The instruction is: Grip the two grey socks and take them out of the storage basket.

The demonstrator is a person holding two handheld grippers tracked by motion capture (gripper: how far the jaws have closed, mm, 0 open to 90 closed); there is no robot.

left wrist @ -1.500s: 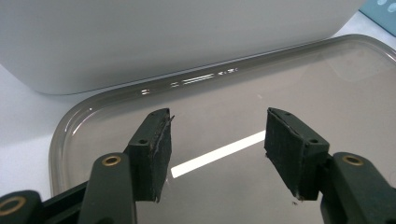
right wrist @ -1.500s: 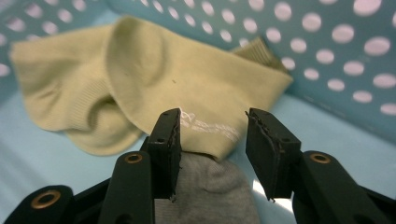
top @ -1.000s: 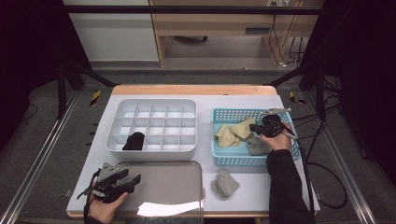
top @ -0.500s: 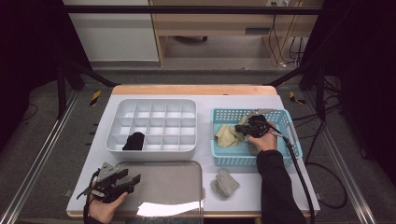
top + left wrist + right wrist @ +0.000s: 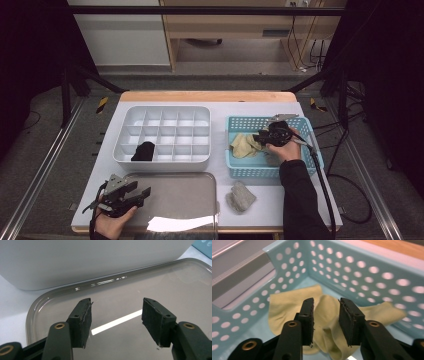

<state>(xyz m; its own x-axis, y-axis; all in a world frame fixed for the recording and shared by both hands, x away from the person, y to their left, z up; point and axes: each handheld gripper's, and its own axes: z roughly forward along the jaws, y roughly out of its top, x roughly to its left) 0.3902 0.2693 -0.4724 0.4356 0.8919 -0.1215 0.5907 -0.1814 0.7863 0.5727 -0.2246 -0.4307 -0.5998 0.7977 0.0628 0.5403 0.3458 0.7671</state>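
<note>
Right gripper (image 5: 326, 322) sits in the blue basket (image 5: 372, 272), jaws just opening, parted over the yellow cloth (image 5: 287, 307). Left gripper (image 5: 115, 320) hangs spread over the grey tray (image 5: 175, 282), empty.

No readable text, label, brand, number or sign in any view; white divided tray (image 5: 162, 134), blue basket (image 5: 239, 169), clear lid (image 5: 175, 285) and worktop (image 5: 265, 200) all carry no legible marking; black-and-yellow striped tape (image 5: 101, 104) on the floor bears no lettering.
</note>
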